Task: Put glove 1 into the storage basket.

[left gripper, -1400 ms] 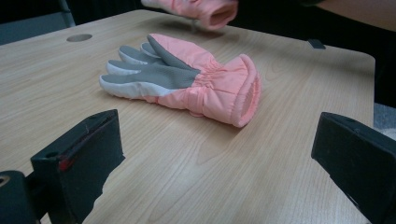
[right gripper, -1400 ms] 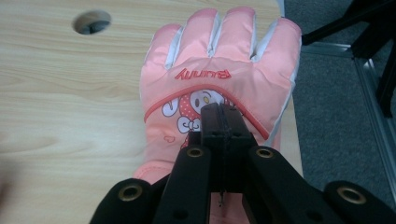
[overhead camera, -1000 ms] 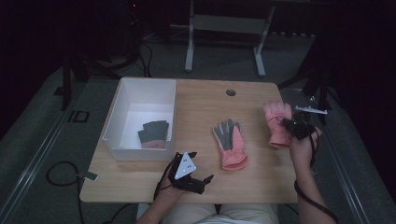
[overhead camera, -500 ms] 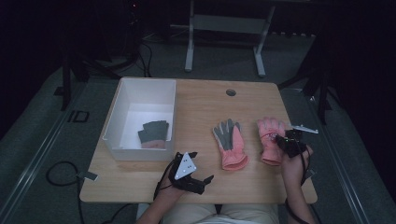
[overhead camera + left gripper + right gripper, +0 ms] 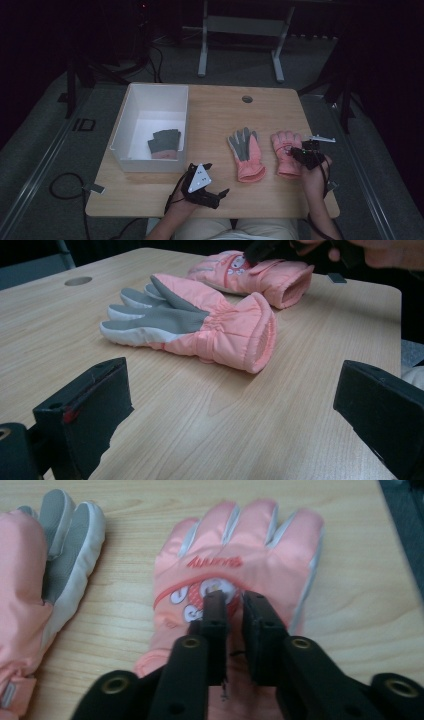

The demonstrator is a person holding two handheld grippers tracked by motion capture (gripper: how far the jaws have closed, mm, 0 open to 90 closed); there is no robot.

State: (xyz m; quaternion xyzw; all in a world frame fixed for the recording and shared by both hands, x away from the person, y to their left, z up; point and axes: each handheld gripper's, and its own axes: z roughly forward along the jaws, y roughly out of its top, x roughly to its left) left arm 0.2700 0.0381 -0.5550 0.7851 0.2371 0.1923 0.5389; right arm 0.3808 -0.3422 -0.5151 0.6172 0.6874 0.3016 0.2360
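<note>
Two pink gloves lie side by side on the wooden table [image 5: 210, 120]. The left glove [image 5: 245, 150] [image 5: 200, 325] [image 5: 30, 570] is palm up, showing its grey and white fingers. The right glove [image 5: 285, 150] [image 5: 240, 545] [image 5: 260, 277] lies back up with a printed logo. My right gripper [image 5: 300, 154] [image 5: 234, 600] comes at it from the cuff side and is shut on a fold of its fabric near the logo. My left gripper [image 5: 218, 178] [image 5: 230, 405] rests low near the table's front edge. It is open, with its jaws far apart, and points toward the gloves.
A white bin [image 5: 125, 135] stands at the table's left with a grey and pink glove [image 5: 164, 142] inside. A round cable hole [image 5: 247, 99] sits near the far edge. Metal stand legs [image 5: 202, 50] rise behind the table on the dark floor.
My right gripper has pulled the right pink glove from the table's far right edge toward the person and leftward, beside the other glove. The left gripper has stayed put.
</note>
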